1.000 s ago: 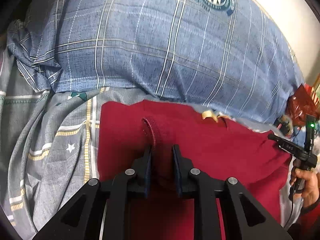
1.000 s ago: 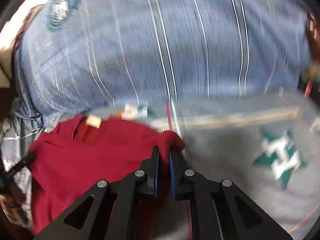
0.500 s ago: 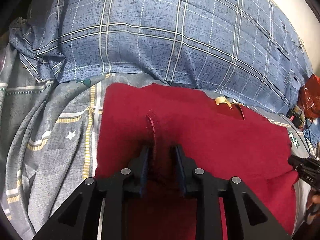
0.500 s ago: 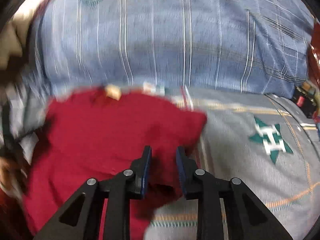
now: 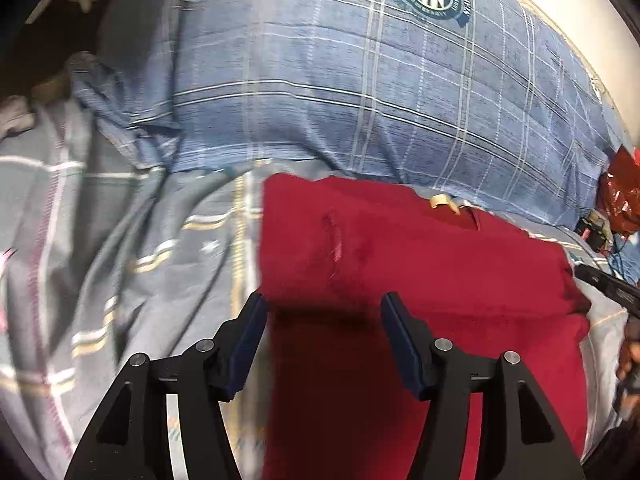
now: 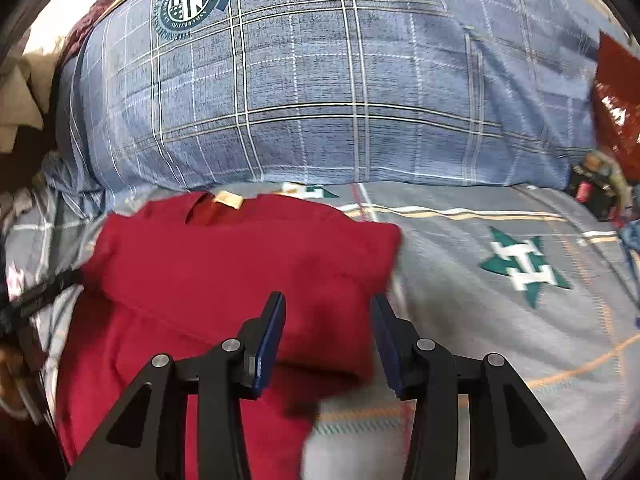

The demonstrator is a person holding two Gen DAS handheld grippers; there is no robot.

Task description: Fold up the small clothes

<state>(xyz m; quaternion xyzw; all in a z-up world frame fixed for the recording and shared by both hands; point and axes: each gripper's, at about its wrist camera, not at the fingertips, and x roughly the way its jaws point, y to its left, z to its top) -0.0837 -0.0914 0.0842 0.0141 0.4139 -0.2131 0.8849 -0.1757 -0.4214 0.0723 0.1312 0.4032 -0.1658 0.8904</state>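
Observation:
A small dark red garment lies folded on the grey patterned bedsheet, its collar tag toward the pillow. It also shows in the right wrist view. My left gripper is open and empty, its jaws wide apart just above the garment's left part. My right gripper is open and empty, its jaws wide apart over the garment's right edge. The right gripper's tip shows at the right edge of the left wrist view.
A big blue plaid pillow with a round badge lies right behind the garment; it also shows in the right wrist view. A red plastic bag and small clutter sit at the far right. The bedsheet with a green star print extends right.
Both grippers have opened and let go of the red garment, which now lies flat. Both have drawn back slightly from it.

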